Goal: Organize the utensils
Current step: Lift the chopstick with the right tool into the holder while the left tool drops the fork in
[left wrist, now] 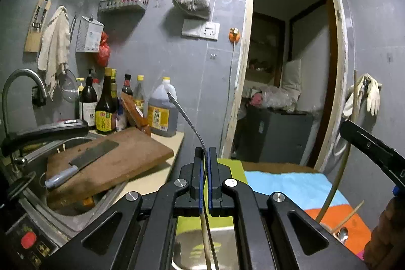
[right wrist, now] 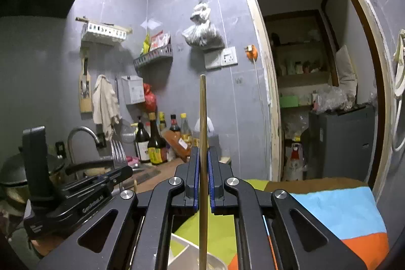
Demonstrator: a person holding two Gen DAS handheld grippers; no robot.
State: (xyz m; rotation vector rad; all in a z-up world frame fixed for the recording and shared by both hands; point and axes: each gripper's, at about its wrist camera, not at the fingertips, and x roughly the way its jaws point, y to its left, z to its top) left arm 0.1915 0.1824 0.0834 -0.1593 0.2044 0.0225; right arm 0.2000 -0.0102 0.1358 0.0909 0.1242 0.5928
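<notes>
Left tool (left wrist: 205, 156) clamps a fork (left wrist: 186, 115) (handle toward 11 o'clock); right tool (right wrist: 202, 156) clamps a chopstick (right wrist: 202, 118) pointing to 12.

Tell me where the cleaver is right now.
In the left wrist view, the cleaver lies flat on the wooden cutting board at lower left, beside the sink faucet and in front of the sauce bottles.

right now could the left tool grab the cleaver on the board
Probably not: the left tool is shut on a fork, so the cleaver on the board must wait.
</notes>
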